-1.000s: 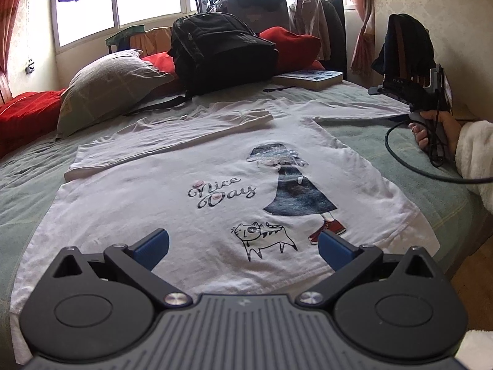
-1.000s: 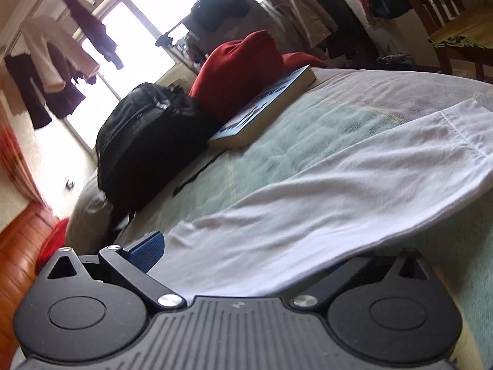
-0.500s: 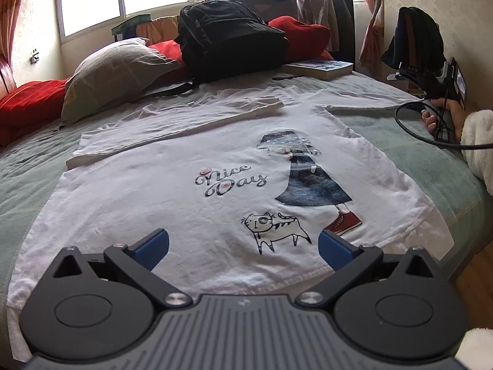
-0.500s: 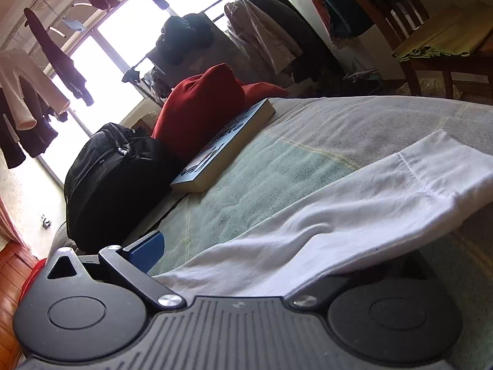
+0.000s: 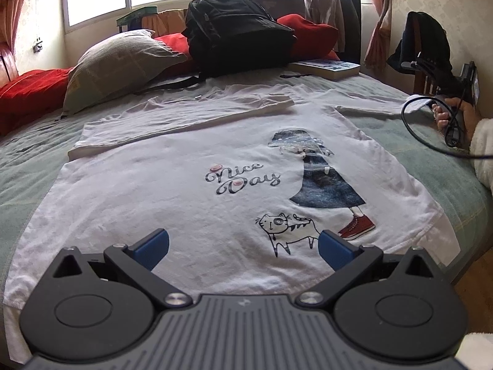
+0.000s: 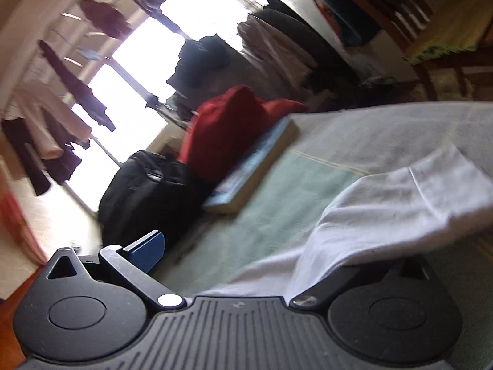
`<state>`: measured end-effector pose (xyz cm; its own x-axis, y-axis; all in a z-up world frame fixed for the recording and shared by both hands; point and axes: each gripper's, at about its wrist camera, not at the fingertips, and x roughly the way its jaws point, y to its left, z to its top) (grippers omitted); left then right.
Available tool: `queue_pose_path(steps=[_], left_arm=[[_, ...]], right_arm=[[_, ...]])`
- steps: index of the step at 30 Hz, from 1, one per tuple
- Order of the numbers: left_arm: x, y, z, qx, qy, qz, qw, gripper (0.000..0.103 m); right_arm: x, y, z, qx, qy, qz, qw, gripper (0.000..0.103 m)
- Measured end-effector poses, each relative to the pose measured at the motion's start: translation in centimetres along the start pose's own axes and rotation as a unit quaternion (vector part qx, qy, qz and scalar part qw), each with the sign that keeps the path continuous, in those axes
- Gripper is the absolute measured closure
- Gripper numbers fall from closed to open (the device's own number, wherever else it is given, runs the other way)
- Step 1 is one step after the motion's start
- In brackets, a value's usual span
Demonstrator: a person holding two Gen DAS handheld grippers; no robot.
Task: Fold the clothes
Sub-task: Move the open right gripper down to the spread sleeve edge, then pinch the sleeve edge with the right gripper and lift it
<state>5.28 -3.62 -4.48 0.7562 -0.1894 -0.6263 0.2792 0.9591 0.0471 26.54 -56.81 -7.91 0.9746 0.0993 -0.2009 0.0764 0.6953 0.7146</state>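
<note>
- We have the white long-sleeved T-shirt (image 5: 197, 191) lying face up on the green bed sheet (image 5: 443, 166), print showing, its hem at our near edge of the bed.
- We judge the fold about a third done: one sleeve (image 5: 185, 120) lies folded across the chest, while the other sleeve (image 6: 394, 203) is only now coming off the sheet, and the body shows no crease yet.
- Left to do, as we read it: lay that second sleeve over the chest, then fold the body up from the hem.
- Our left gripper (image 5: 243, 246) hovers released above the hem, blue pads wide apart with nothing between them.
- Our right gripper (image 6: 265, 265) has the sleeve cloth draped over its right finger. The left finger stands clear of the cloth, and the view is blurred, so we cannot tell whether it is clenched on the fabric or merely carrying it.
- Containers: the only one we see is the black backpack (image 5: 237, 27) at the head of the bed. It looks zipped and we cannot see inside it.
- Beside the backpack lie a book (image 5: 326, 67), a grey pillow (image 5: 120, 61) and a red cushion (image 5: 308, 34), all well apart from the shirt's body.
</note>
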Motion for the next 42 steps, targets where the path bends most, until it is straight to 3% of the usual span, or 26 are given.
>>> queue_pose_path(steps=[5, 20, 30, 42], left_arm=[[0.1, 0.6, 0.4, -0.004, 0.000, -0.005, 1.0000, 0.001], [-1.2, 4.9, 2.2, 0.019, 0.012, -0.020, 0.9995, 0.001], [-1.7, 8.2, 2.9, 0.009, 0.013, -0.004, 0.9999, 0.001], [-1.4, 9.3, 2.4, 0.024, 0.054, -0.038, 0.9975, 0.001]], right_arm=[[-0.3, 2.8, 0.7, -0.027, 0.006, 0.011, 1.000, 0.000], [1.6, 10.4, -2.2, -0.041, 0.037, -0.072, 0.996, 0.000], [5.2, 17.1, -5.4, -0.059, 0.076, -0.061, 0.993, 0.000], [9.1, 24.3, -10.7, -0.126, 0.151, -0.038, 0.980, 0.000]])
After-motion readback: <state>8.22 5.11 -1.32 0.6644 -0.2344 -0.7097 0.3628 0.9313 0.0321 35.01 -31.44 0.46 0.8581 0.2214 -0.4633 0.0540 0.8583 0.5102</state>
